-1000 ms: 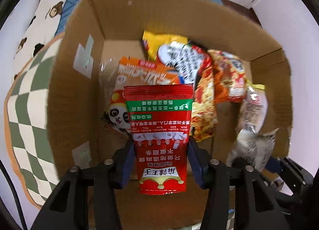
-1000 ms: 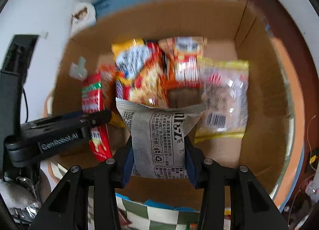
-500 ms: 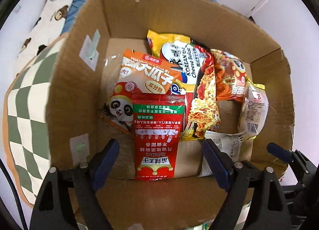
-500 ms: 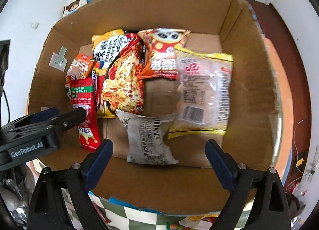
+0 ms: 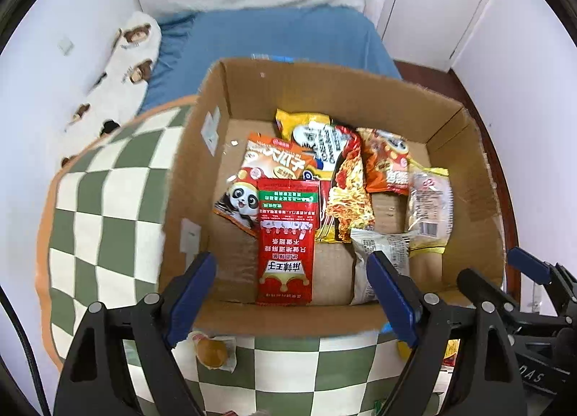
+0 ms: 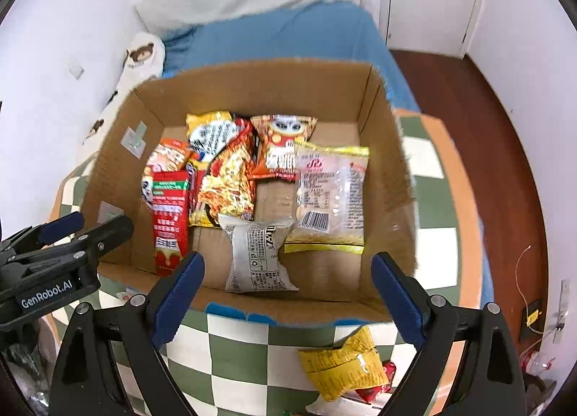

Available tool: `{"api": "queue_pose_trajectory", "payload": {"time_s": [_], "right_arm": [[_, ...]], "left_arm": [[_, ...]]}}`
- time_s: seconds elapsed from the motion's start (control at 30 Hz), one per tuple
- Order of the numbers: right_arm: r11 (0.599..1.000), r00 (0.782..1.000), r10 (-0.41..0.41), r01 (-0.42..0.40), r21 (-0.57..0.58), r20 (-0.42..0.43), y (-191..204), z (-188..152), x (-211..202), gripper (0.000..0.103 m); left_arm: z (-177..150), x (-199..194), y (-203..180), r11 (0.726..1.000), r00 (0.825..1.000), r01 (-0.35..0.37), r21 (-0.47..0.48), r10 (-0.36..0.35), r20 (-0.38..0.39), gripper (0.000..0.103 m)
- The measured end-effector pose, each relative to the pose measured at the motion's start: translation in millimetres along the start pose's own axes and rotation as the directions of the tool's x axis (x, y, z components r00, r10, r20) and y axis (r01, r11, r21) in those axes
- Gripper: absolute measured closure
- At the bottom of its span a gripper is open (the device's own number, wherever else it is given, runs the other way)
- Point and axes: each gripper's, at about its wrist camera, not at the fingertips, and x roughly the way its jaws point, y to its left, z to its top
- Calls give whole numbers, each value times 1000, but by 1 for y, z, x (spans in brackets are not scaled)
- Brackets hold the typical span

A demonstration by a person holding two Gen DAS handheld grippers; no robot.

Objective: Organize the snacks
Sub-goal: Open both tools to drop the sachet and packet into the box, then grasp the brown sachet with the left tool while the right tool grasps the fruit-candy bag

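Red foil, the long snack packet (image 5: 285, 241) lies flat in the brown cardboard box (image 5: 465, 178), near its front wall, with a grey printed packet (image 6: 256, 253) just beside it. Both the left gripper (image 5: 292, 293) and the right gripper (image 6: 288, 290) hang released and empty above the box's near edge. Next, I judge, comes the yellow crinkled packet (image 6: 342, 362) on the green checked blanket (image 6: 245, 351): approach it squarely, pinching its middle.

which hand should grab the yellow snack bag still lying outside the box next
Right, probably. The yellow bag lies on the checkered blanket just below the open right gripper; the left gripper sits farther off.
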Motion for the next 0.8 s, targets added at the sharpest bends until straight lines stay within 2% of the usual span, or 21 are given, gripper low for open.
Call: {"api": "queue_pose_trajectory", "payload": {"time_s": [0.17,0.53,0.63,0.8], "right_arm": [[1000,996,-24,25,-12,84,0,-9,-36,7],[999,974,-15,24,-35,226,9,-46,-114,7],[1000,973,11,-5,-24,230,8,-59,-129,7],[997,990,47,-54,50,133,-11,-91,-115,7]], "left_arm": [[-17,-39,-5,1000,993,-24,12,23,112,18],[-48,-110,-16,999,973,-13,31,5,233,18],[-59,-123,-19,999,970,-16,33,8,244,18],[-86,-119,-9,1000,980,-2,-5,3,198,18]]}}
